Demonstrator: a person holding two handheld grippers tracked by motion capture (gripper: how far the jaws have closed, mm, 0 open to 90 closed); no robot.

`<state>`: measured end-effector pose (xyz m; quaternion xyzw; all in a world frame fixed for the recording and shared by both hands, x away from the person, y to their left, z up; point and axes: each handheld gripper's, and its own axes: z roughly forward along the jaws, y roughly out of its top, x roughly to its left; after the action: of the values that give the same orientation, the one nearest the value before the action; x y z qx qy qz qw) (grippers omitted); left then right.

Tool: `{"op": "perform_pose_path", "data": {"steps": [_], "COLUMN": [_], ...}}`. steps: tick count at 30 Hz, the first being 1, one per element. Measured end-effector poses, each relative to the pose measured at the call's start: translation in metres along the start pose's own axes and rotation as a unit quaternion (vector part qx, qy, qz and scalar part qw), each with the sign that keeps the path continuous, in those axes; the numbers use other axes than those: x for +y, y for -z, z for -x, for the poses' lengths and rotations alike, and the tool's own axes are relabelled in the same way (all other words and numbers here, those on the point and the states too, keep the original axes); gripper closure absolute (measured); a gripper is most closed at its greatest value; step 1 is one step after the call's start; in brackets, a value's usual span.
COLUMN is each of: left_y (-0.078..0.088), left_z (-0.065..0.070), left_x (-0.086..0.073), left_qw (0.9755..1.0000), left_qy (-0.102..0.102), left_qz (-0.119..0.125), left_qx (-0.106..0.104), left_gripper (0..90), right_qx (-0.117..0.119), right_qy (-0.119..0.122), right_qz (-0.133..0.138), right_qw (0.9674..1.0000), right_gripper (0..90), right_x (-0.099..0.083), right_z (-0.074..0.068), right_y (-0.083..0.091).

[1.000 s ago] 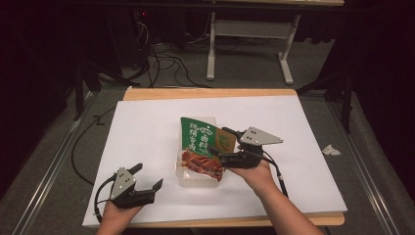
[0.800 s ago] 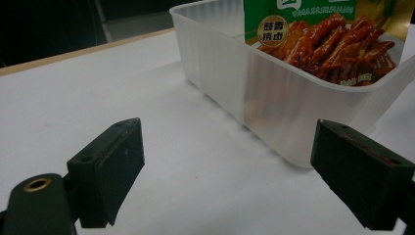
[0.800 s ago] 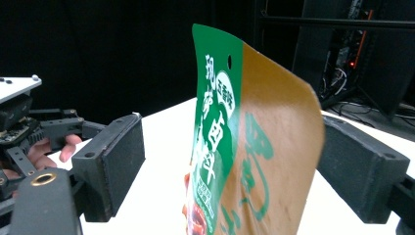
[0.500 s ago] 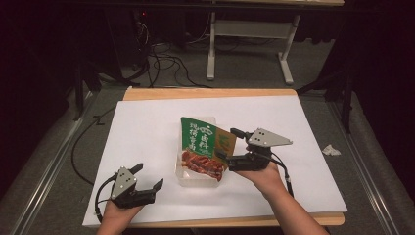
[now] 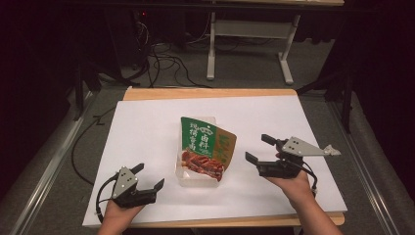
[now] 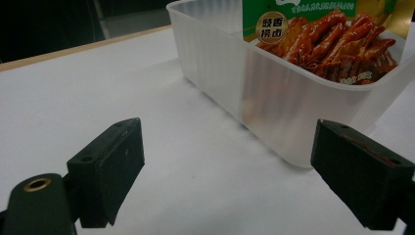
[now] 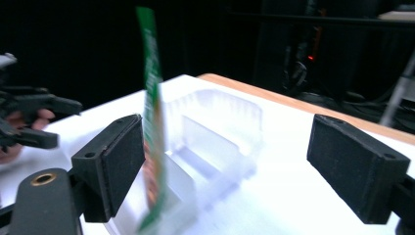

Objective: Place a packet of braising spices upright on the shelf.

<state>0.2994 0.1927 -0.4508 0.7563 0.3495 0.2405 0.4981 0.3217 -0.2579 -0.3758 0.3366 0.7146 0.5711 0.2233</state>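
A clear plastic tub (image 5: 188,177) stands mid-table. A green and red food packet (image 5: 203,144) stands in it and leans toward the far side. My right gripper (image 5: 256,148) hovers to the tub's right, apart from it and open. Its jaws have just been opening and nothing is between them. In the right gripper view the packet (image 7: 152,122) is edge-on by the left jaw, with the tub (image 7: 215,132) behind it. My left gripper (image 5: 149,176) rests open near the front edge, left of the tub. In the left gripper view the tub (image 6: 274,103) and packet (image 6: 333,39) lie ahead of the jaws.
A white sheet (image 5: 147,127) covers the wooden table, whose edge (image 5: 210,93) shows at the far side. Cables (image 5: 161,58) and a white desk frame (image 5: 254,34) sit on the dark floor beyond. The other gripper (image 7: 29,117) shows at the far left of the right gripper view.
My right gripper has drawn away from the packet toward the right and now stands clear of it. The packet stays in the tub. The left gripper has not moved.
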Motion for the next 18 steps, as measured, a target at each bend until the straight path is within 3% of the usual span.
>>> {"op": "perform_pose_path", "data": {"steps": [6, 12, 18], "left_y": [-0.001, -0.002, -0.003], "left_z": [0.001, 0.002, 0.004], "left_x": [0.0, 0.0, 0.0], "left_qw": [1.0, 1.0, 0.9999], "left_qy": [-0.001, -0.001, -0.004], "left_qz": [-0.003, -0.005, -0.008], "left_qx": [-0.001, -0.002, -0.004], "left_gripper": [13.0, 13.1, 13.2], "right_qx": [-0.03, -0.073, -0.103], "right_qy": [-0.01, -0.028, -0.028], "right_qz": [-0.004, -0.015, -0.015], "right_qw": [0.9995, 0.9968, 0.9941], "right_gripper": [14.4, 14.4, 14.4], "right_x": [-0.014, -0.039, -0.056], "right_z": [0.017, 0.04, 0.048], "right_y": [0.02, 0.053, 0.078]}}
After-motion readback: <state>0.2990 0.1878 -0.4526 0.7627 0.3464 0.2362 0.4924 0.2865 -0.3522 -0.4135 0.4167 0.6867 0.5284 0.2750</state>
